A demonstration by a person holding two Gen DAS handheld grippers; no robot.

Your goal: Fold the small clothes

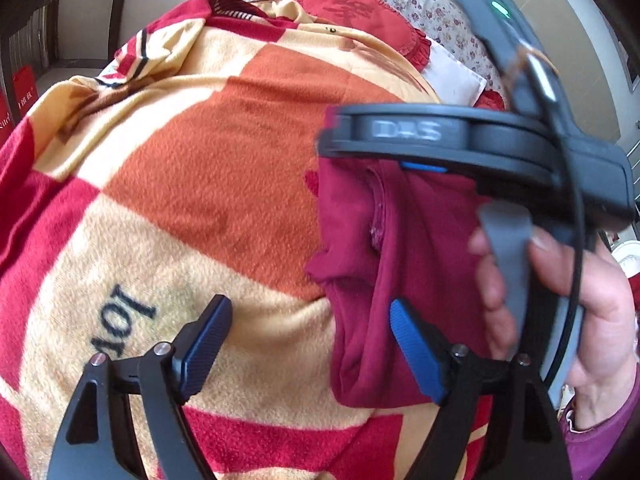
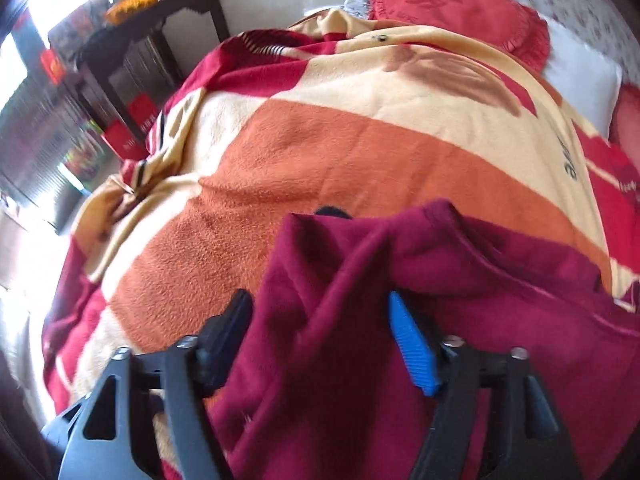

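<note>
A maroon garment (image 1: pixel 400 240) lies bunched on a fleece blanket (image 1: pixel 224 168) checked in orange, cream and red. My left gripper (image 1: pixel 312 344) is open low over the blanket. Its blue right pad (image 1: pixel 416 348) sits over the garment's left edge, and its left finger is over bare cream fleece. A person's hand (image 1: pixel 568 300) holds the other tool, whose dark housing (image 1: pixel 440 140) hangs over the garment's far end. In the right wrist view my right gripper (image 2: pixel 320 340) is open, with a raised fold of the garment (image 2: pixel 420 280) lying loose between its fingers.
Red ruffled cushions (image 1: pixel 360 12) and a floral pillow (image 1: pixel 452 16) lie at the head of the bed. A dark wooden side table (image 2: pixel 168 40) with red boxes beneath stands beyond the bed's left edge. The blanket is rumpled along that edge (image 2: pixel 136 184).
</note>
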